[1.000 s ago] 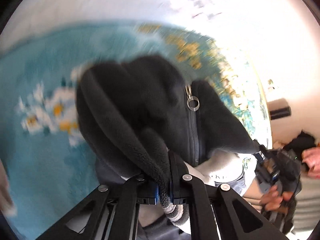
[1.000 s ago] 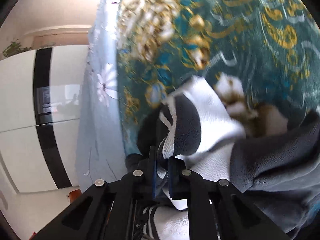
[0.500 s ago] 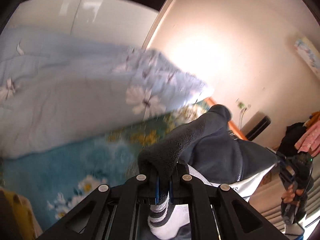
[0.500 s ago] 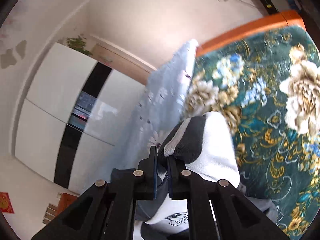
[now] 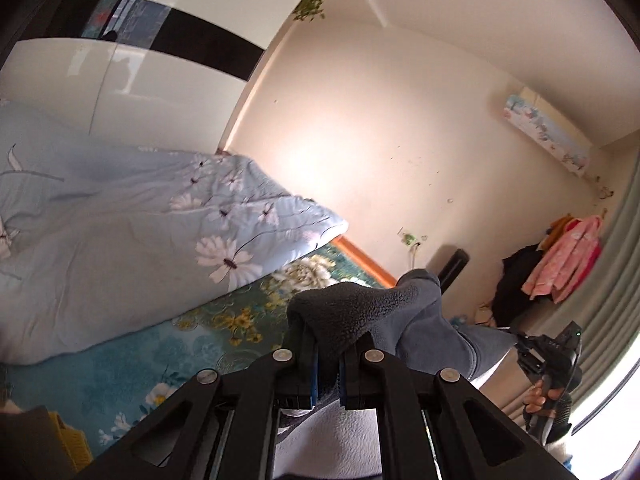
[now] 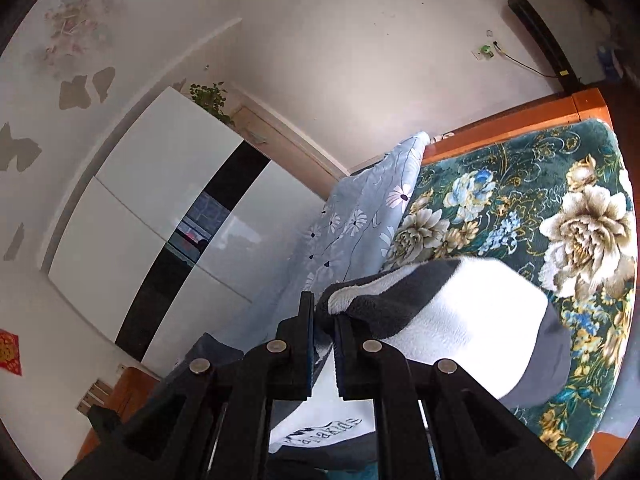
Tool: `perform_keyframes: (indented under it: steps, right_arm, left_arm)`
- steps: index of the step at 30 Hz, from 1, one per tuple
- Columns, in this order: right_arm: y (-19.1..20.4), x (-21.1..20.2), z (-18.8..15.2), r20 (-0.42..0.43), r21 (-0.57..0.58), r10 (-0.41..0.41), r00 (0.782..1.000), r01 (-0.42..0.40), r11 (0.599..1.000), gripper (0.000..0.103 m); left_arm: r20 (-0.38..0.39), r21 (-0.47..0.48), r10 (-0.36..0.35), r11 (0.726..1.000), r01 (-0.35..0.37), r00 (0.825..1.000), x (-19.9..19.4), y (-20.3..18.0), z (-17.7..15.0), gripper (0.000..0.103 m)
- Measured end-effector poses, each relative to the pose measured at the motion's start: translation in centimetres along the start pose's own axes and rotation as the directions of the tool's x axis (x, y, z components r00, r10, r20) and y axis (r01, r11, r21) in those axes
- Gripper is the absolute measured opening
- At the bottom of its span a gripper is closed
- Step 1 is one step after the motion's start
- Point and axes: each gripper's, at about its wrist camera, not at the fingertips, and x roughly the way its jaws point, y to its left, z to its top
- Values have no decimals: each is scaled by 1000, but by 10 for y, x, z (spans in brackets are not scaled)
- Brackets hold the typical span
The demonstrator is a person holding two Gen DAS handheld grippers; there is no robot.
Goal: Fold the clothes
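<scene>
lifting off the bedspread point(image 6: 520, 208) since before, fleece jacket point(image 5: 360, 312) (gray and white) in both clamped jaws

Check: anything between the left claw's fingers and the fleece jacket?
Nothing: the left claw is shut on a dark fold of the fleece jacket, pads directly on fabric. Left wrist view shows it.

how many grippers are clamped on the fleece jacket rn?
2. Left gripper pinches a dark grey fold of the fleece jacket; right gripper pinches its grey-and-white edge, above the floral bedspread.
</scene>
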Motion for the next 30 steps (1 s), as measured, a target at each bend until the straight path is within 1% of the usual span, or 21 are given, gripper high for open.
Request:
perform_keyframes:
  steps: [2, 3, 4, 6, 8, 9, 10, 12, 14, 15, 16, 18, 20, 23, 24, 25, 26, 27, 28, 29, 30]
  right_arm:
    - [3, 4, 8, -11, -8, -6, 1000, 6, 1000, 8]
    - [-3, 14, 10, -27, -3, -16, 1000, 16, 1000, 8]
    - [-10, 26, 12, -46, 4, -29, 999, 29, 1000, 8]
    - [-30, 57, 13, -104, 28, -55, 993, 58, 998, 8]
    - [-64, 97, 3, -182, 62, -101, 978, 114, 991, 8]
    - [-85, 122, -5, -232, 84, -135, 963, 158, 984, 8]
    - [-101, 141, -14, -267, 100, -155, 951, 187, 977, 8]
    - [-132, 174, -32, -325, 130, -188, 927, 240, 962, 8]
    - [-150, 198, -48, -375, 142, -227, 899, 297, 944, 8]
    - [-158, 209, -57, -396, 139, -244, 885, 320, 937, 8]
    - [-162, 215, -61, -405, 136, -253, 879, 332, 933, 8]
    - [-167, 222, -67, -408, 141, -252, 878, 333, 932, 8]
    - [-172, 224, -71, -427, 140, -267, 864, 355, 924, 9]
    - [-177, 222, -68, -451, 144, -266, 852, 364, 920, 12]
    - [-177, 221, -67, -455, 138, -266, 850, 363, 922, 13]
    - [-174, 220, -66, -456, 126, -267, 849, 359, 925, 15]
    - [-172, 218, -65, -456, 114, -261, 851, 347, 931, 24]
    - [-167, 214, -66, -455, 96, -250, 855, 326, 940, 36]
    - [-163, 210, -66, -454, 75, -238, 859, 303, 950, 42]
    - [-158, 206, -67, -454, 54, -227, 862, 280, 958, 54]
    - [-154, 199, -69, -454, 24, -224, 862, 263, 965, 57]
  left_arm:
    - [-16, -5, 8, 1000, -8, 1000, 5, 2, 13, 7]
    - [-37, 4, 34, 999, -33, 999, 19, 6, 17, 7]
    - [-80, 12, 76, 997, -75, 994, 42, 14, 16, 7]
    - [-177, 32, 167, 986, -164, 970, 90, 34, 12, 7]
    - [-288, 45, 237, 971, -234, 928, 145, 65, 1, 7]
    - [-342, 29, 262, 963, -268, 902, 169, 84, -10, 7]
    - [-396, 6, 281, 953, -303, 874, 193, 103, -22, 7]
    - [-501, -33, 309, 927, -374, 809, 240, 141, -46, 7]
    - [-559, -29, 332, 908, -418, 760, 269, 164, -71, 7]
    - [-567, -10, 355, 900, -436, 743, 278, 168, -79, 7]
    - [-565, 3, 370, 895, -447, 737, 283, 171, -83, 7]
    - [-562, 3, 388, 884, -467, 730, 291, 177, -88, 7]
    - [-580, -41, 387, 865, -500, 717, 297, 188, -90, 10]
    - [-604, -115, 370, 836, -536, 706, 304, 201, -91, 12]
    - [-608, -124, 365, 834, -538, 705, 308, 201, -93, 13]
    - [-611, -129, 361, 833, -538, 705, 312, 201, -95, 21]
    - [-605, -126, 358, 838, -530, 711, 312, 197, -96, 27]
    - [-596, -121, 357, 846, -520, 719, 309, 192, -98, 42]
    - [-587, -115, 355, 853, -509, 727, 307, 187, -99, 58]
    - [-568, -117, 348, 863, -492, 746, 299, 179, -102, 62]
    - [-544, -121, 338, 874, -471, 768, 288, 170, -104, 62]
